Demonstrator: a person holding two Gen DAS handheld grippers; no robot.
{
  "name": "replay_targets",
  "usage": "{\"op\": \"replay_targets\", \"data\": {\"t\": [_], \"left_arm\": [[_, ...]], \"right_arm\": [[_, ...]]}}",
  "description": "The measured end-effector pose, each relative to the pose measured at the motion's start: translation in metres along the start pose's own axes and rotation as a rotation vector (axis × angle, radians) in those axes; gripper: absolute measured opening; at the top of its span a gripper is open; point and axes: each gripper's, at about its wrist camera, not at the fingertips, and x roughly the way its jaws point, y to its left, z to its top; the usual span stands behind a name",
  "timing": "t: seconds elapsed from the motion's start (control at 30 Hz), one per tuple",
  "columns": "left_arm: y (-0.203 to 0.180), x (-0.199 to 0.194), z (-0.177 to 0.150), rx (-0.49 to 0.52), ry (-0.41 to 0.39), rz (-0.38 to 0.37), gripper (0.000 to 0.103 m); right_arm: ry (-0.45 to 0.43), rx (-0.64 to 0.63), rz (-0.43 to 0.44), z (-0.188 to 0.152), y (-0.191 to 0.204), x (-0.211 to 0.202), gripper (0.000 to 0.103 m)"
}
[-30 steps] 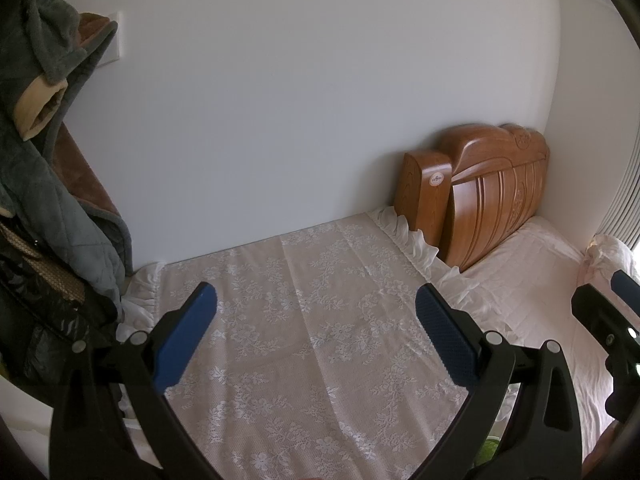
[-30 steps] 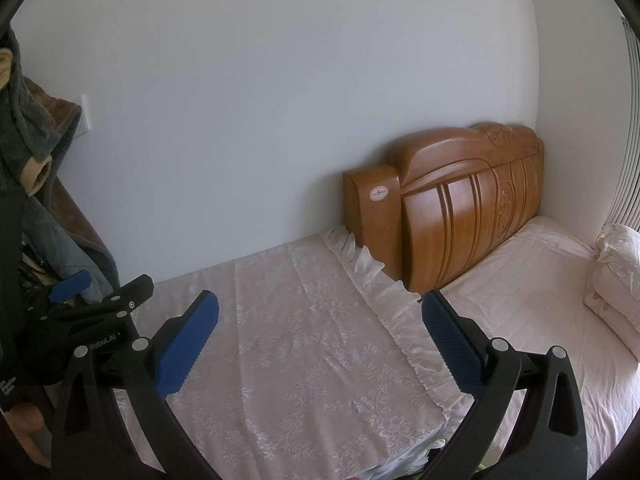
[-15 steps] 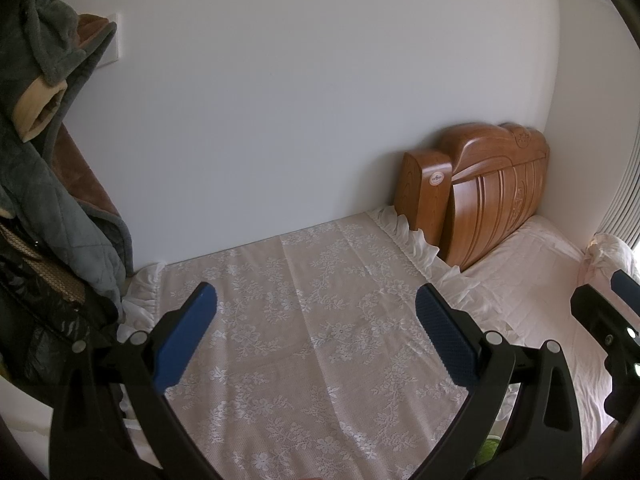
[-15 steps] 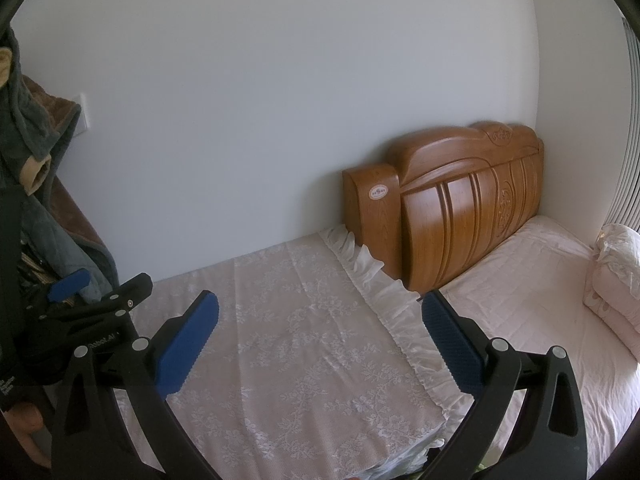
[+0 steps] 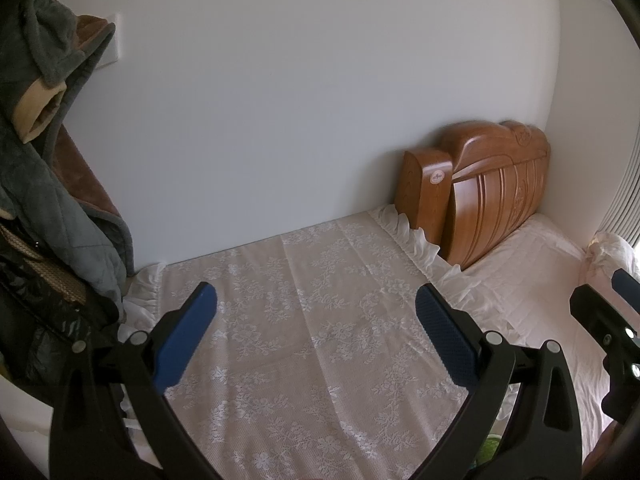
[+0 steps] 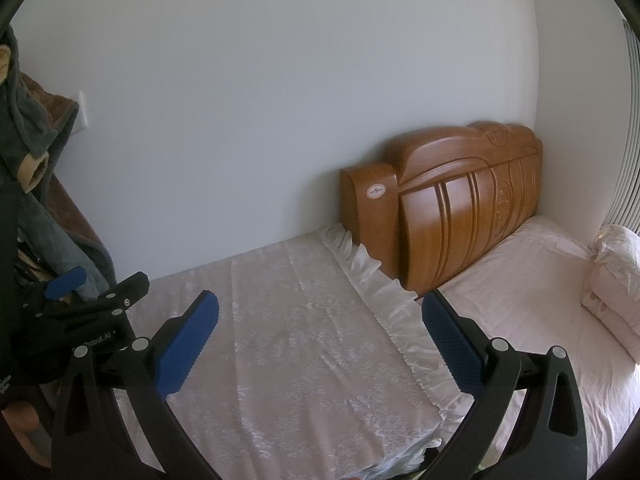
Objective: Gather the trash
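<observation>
No trash shows plainly in either view. My left gripper [image 5: 316,312] is open and empty, held above a surface covered by a white lace cloth [image 5: 304,320]. My right gripper [image 6: 320,320] is open and empty above the same lace cloth [image 6: 288,340], near its ruffled right edge. The left gripper also shows at the left edge of the right wrist view [image 6: 80,300]. The right gripper shows at the right edge of the left wrist view [image 5: 604,312]. A small green thing [image 5: 490,446] peeks out below the cloth's edge; I cannot tell what it is.
A carved wooden headboard [image 6: 460,208] stands against the white wall. A bed with a pale pink sheet [image 6: 528,280] lies to the right, with folded bedding [image 6: 616,264] at its far edge. Grey and brown clothes [image 5: 48,160] hang at the left.
</observation>
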Motion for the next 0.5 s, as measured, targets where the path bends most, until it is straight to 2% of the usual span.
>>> {"op": "replay_targets", "data": {"t": [0.5], "left_arm": [[0.0002, 0.0041, 0.001, 0.015, -0.011, 0.0, 0.095]], "right_arm": [[0.004, -0.003, 0.001, -0.0004, -0.0034, -0.0001, 0.101]]}}
